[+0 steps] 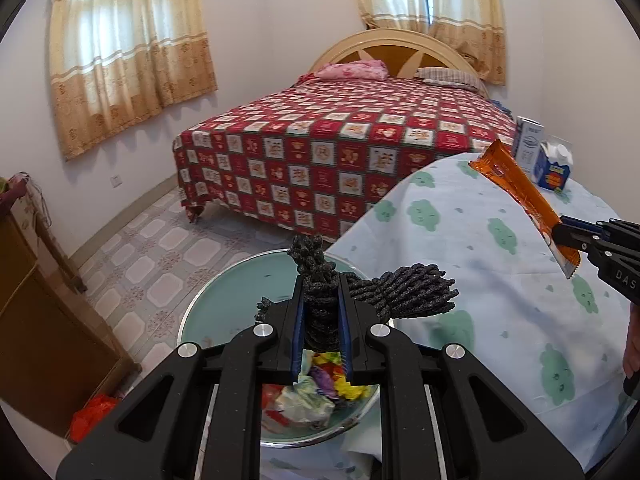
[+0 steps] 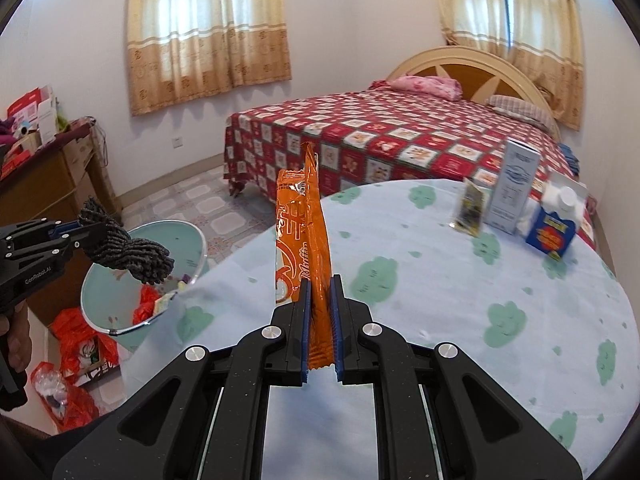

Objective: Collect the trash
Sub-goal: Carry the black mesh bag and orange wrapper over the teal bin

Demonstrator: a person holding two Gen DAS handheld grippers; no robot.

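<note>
- Your left gripper [image 1: 320, 320] is clamped on a dark bundle of rope [image 1: 360, 292], holding it directly over the pale green trash bin [image 1: 224, 280] beside the table, placed so that, by the look of it, a release would drop the bundle straight in.
- The bin already holds crumpled, colourful scraps [image 1: 316, 388], visible between the jaws in the left wrist view.
- Your right gripper [image 2: 320, 328] is closed on the lower end of an orange snack wrapper [image 2: 304, 224], which stands upright above the tablecloth [image 2: 440, 320], lifted clear of it and apparently waiting its turn.
- 3 cartons stand well apart at the far edge of the table: a small dark packet [image 2: 468, 210], a tall white box [image 2: 514, 186] and a blue-and-white carton [image 2: 554, 220]. Whether they count as trash cannot be told.
- Nothing blocks the drop, though the rope's loose end [image 2: 140, 260] hangs sideways near the bin's rim and could catch there.
- A red checked bed [image 2: 380, 136] and red plastic bags [image 2: 76, 340] on the floor frame the scene.
</note>
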